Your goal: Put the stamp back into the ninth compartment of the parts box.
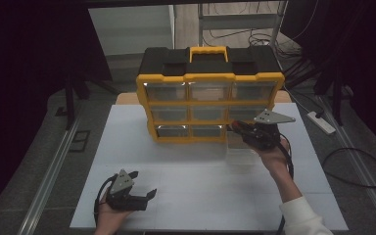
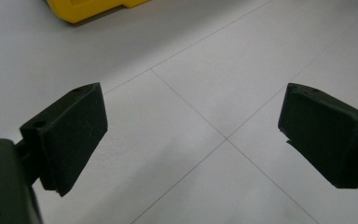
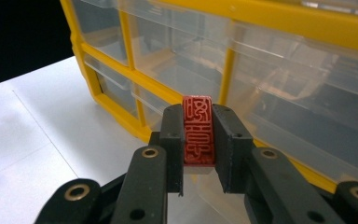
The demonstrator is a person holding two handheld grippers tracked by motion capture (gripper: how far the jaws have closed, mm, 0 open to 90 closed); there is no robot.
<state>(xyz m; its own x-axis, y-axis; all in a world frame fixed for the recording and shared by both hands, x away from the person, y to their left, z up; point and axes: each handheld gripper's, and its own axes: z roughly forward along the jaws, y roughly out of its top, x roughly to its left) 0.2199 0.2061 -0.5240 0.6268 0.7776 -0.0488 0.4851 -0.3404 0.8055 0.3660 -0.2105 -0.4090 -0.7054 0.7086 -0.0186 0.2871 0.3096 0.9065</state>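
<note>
Nearest, the left tool (image 1: 136, 187) rests low over the white tiled surface (image 1: 200, 186), its jaws spread apart and empty. Farther off, the right tool (image 3: 198, 135) is clenched on a small red carved rectangular stamp (image 3: 197, 130), held upright between its jaws just before the clear plastic drawers of the yellow-and-black organizer cabinet (image 1: 210, 93).

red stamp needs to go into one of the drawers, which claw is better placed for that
The right claw. It is already shut on the red stamp and held up close to the yellow organizer, facing its clear drawers. The left claw is open, holds nothing, and sits low over the white table, well back from the organizer.
</note>
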